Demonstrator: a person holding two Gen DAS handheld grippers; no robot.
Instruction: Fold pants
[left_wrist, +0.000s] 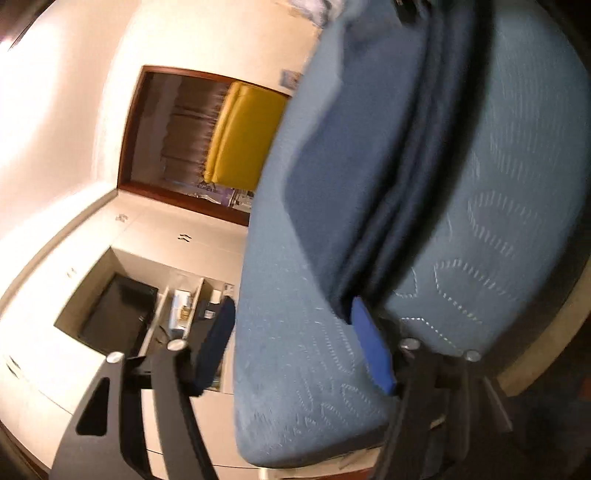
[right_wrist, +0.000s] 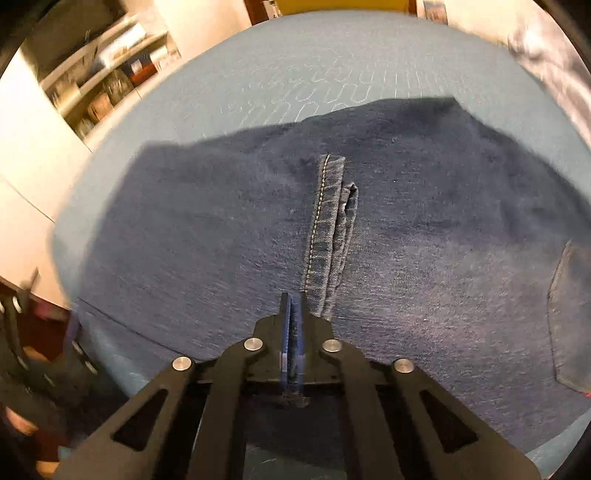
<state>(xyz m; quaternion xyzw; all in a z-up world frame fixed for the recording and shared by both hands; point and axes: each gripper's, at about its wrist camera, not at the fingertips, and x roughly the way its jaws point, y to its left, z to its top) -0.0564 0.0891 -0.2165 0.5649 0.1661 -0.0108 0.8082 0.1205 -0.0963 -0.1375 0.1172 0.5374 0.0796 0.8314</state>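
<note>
Right tool (right_wrist: 293, 325) clamped on pants (right_wrist: 258, 240) fold; left tool (left_wrist: 295, 339) wide apart, gripping nothing.

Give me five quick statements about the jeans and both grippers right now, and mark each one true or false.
1. The right gripper is shut on the jeans. True.
2. The left gripper has its jaws pressed together. False: they stand wide apart, holding nothing.
3. The jeans lie on a blue quilted cover. True.
4. The jeans are light grey. False: they are dark blue denim.
5. A pocket shows at the right edge of the right wrist view. True.
</note>
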